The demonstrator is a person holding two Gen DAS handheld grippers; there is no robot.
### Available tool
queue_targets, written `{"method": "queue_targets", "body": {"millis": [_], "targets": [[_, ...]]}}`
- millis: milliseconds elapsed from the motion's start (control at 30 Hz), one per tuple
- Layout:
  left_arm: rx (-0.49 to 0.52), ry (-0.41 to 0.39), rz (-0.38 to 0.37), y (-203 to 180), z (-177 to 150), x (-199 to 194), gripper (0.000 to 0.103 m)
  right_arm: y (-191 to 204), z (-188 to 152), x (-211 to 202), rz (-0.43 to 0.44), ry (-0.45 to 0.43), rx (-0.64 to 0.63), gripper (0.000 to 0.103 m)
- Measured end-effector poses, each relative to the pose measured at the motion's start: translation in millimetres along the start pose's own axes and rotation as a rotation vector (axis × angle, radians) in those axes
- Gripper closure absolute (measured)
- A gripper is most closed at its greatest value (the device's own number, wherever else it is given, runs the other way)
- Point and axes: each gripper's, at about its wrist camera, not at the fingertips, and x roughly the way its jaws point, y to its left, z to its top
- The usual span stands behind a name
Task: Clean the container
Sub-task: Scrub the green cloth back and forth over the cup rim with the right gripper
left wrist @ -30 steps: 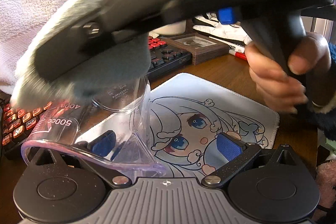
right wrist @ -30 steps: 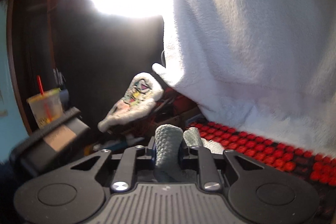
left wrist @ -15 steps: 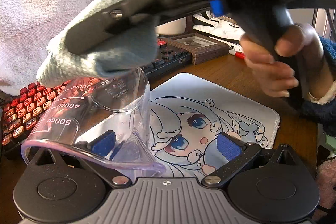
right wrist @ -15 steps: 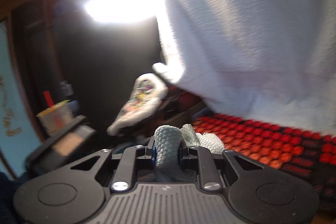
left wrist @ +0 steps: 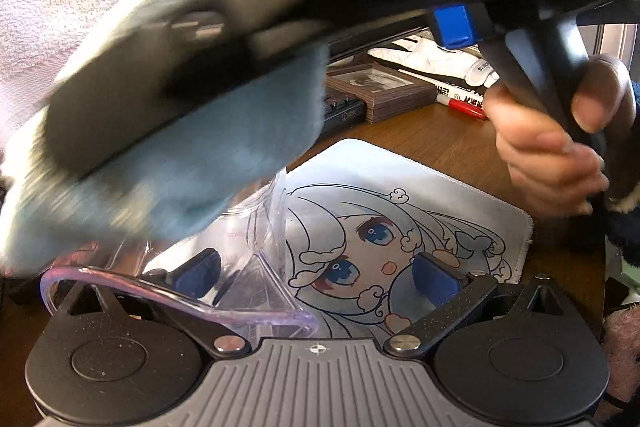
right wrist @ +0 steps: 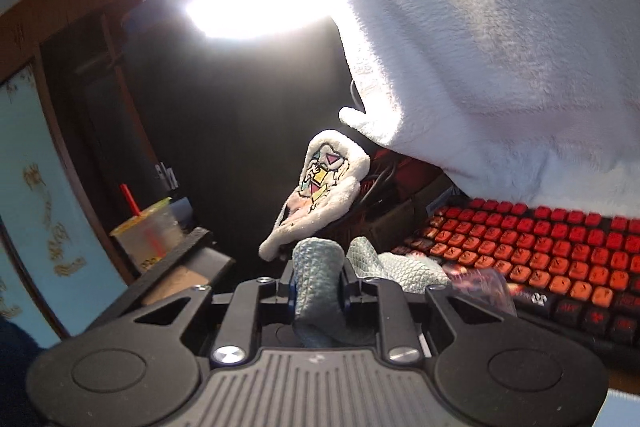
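Looking past our claws we see a red keyboard (right wrist: 560, 247), a white fluffy towel (right wrist: 500, 47) hanging over it, and a drink cup with a red straw (right wrist: 146, 231) off left. Our right claw (right wrist: 320, 285) is clamped on a grey-blue cloth (right wrist: 318, 287), which blocks much of the left view. Our left claw (left wrist: 316, 273) stands wide; the clear measuring cup (left wrist: 264, 227) lies tilted over the printed mouse pad (left wrist: 400, 195) on the tabletop (left wrist: 448, 143), one finger (left wrist: 196, 273) inside it; we can't tell if it grips. Cup looks empty.
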Motion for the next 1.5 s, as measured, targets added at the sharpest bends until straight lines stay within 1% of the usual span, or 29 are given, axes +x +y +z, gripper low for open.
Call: {"method": "queue_targets", "body": {"millis": [100, 167, 267, 300, 333, 433, 600, 667, 767, 900, 1000, 1033, 1100, 1133, 1333, 1433, 1500], "targets": [[0.0, 0.0, 0.0, 0, 0, 0, 0.0, -5, 3, -11, -0.071, -0.006, -0.023, 0.086], [0.0, 0.0, 0.0, 0, 0, -1, 0.0, -12, 6, -16, -0.138, -0.018, -0.031, 0.085], [0.0, 0.0, 0.0, 1, 0, -2, 0.0, -22, 12, -11, -0.188, -0.034, -0.007, 0.084], [0.0, 0.0, 0.0, 1, -1, -1, 0.0, -23, 14, -7, -0.188, -0.036, 0.001, 0.084], [0.0, 0.0, 0.0, 1, -1, -1, 0.0, -23, 14, -4, -0.186, -0.037, 0.009, 0.084], [0.0, 0.0, -0.001, 1, -1, -3, 0.0, -15, 13, 9, -0.134, -0.025, 0.003, 0.084], [0.001, 0.0, 0.0, -1, -1, 1, 0.0, -6, 6, 12, 0.003, 0.002, 0.037, 0.084], [0.001, 0.0, 0.0, -1, -1, 1, 0.0, -8, 5, 5, 0.027, 0.008, 0.059, 0.084], [0.0, 0.0, -0.001, -1, -1, 1, 0.0, -12, 4, -7, 0.008, 0.012, 0.049, 0.086], [0.001, 0.0, -0.001, 0, -1, 1, 0.0, -16, 7, -17, -0.097, -0.002, 0.012, 0.086], [0.001, 0.0, -0.001, -2, -1, 3, 0.0, -23, 11, -14, -0.154, -0.019, 0.014, 0.085], [0.001, 0.0, -0.001, -3, -1, 6, 0.0, -25, 13, -11, -0.159, -0.024, 0.024, 0.083], [0.0, 0.0, -0.001, -4, -1, 9, 0.0, -28, 16, -3, -0.164, -0.03, 0.044, 0.083], [-0.001, 0.0, -0.002, -4, -1, 9, 0.0, -28, 16, 3, -0.163, -0.03, 0.052, 0.083], [0.001, 0.0, -0.001, -4, -1, 3, 0.0, -7, 11, 25, -0.057, 0.0, 0.022, 0.082], [0.002, 0.0, -0.002, -5, 0, 4, 0.0, -3, 6, 18, -0.012, 0.005, 0.023, 0.082], [0.002, 0.0, -0.002, -6, 0, 4, 0.0, -10, 4, 9, 0.031, 0.007, 0.074, 0.083]]}}
